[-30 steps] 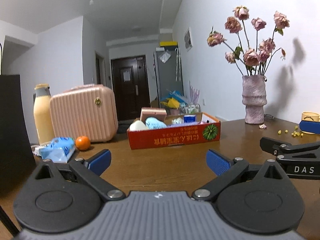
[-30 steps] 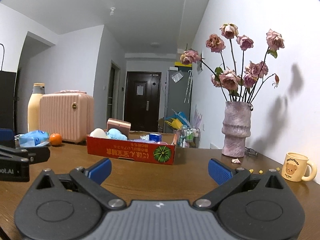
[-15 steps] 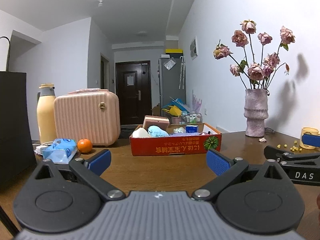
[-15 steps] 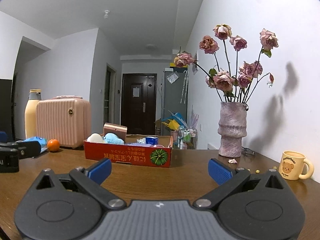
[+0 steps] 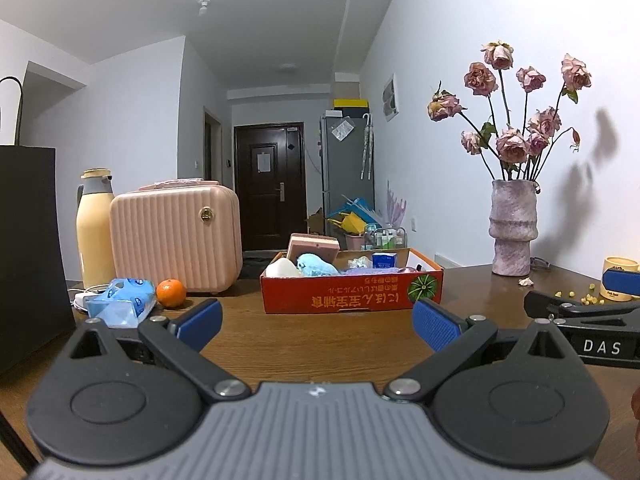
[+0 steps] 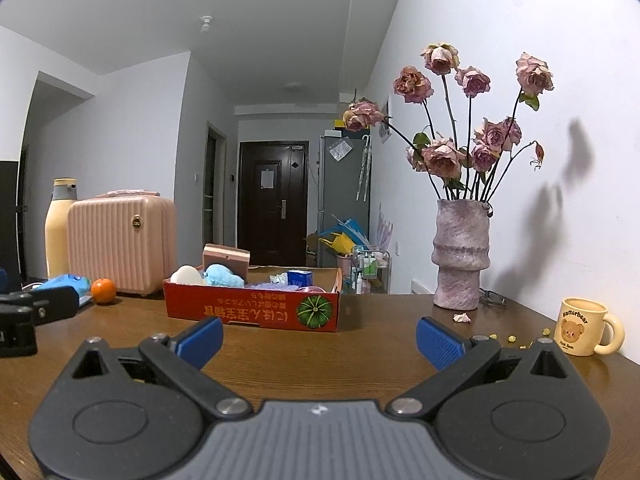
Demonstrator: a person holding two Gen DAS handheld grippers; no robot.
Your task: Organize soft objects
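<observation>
While both tools sit low over the desk (image 5: pixel 320 344), neither holds anything. Left hand-held gripper (image 5: pixel 317 322): two blue pads (image 5: pixel 200 322), spread wide, bare wood between them. Right hand-held gripper (image 6: pixel 319 338): same, two blue pads (image 6: pixel 438 342) wide apart, nothing between. The right tool also shows at the right edge of the left view, the left tool at the left edge of the right view; the two are side by side, apart.

Ahead of both, one red box (image 5: pixel 352 296), a shallow cardboard tray with a pumpkin print on its front, stands on the desk. Soft things lie inside it: one white egg-shaped piece (image 5: pixel 281 269) at the left end, one blue plush (image 5: pixel 316 265) just beside it, one pink-and-brown sponge block (image 5: pixel 314 245) behind those two, one purple fluffy item (image 5: pixel 366 271) toward the middle. One small blue carton (image 5: pixel 385 260) stands in the box as well; other small items there are too blurred to count.

Left of the box: one blue packet (image 5: pixel 122 302) on the desk, one orange (image 5: pixel 171 293) just beside it, one pink case (image 5: pixel 176 238) behind, one cream flask (image 5: pixel 95 228) beside the case, one black bag (image 5: pixel 28 256) at the far left.

Right of the box: one vase (image 6: pixel 460 254) with dried roses (image 6: pixel 472 120), about nine heads. One bear mug (image 6: pixel 582 332) near the wall. Several yellow bits (image 6: pixel 504 337) are scattered between vase and mug, and one fallen petal (image 6: pixel 462 317) lies by the vase foot.
</observation>
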